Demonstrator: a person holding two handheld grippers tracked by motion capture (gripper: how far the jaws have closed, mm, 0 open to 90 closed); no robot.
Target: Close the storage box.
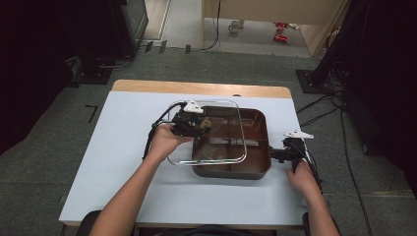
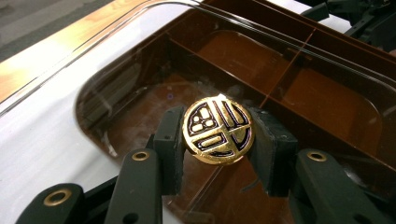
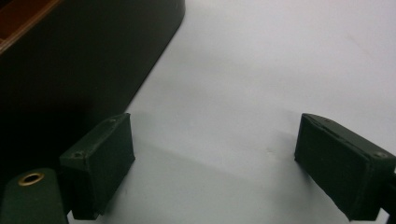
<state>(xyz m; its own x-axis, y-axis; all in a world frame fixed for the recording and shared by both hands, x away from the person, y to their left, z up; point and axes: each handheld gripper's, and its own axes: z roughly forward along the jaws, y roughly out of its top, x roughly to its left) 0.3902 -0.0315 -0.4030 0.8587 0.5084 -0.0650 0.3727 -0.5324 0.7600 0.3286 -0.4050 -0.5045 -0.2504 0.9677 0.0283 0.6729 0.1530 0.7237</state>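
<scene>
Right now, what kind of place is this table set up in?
Probably a lab or recording workspace: dark equipment stands flank the table, loose cables trail over the grey carpet, and someone works a brown divided tray with handheld grippers.

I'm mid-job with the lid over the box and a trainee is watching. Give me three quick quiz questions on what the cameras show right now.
1. True or false: the left gripper is shut on the round gold knob of the clear lid.
2. The right gripper's jaws are: A) clamped on the box rim, B) open over the white table beside the brown box, C) holding the lid.
3. Fill in: the lid sits ____ of the box, not squarely over it.

Key:
1. True; both pads press the knob's sides.
2. B; nothing lies between its jaws.
3. Offset toward the left side, overhanging the table in the high view.
</scene>
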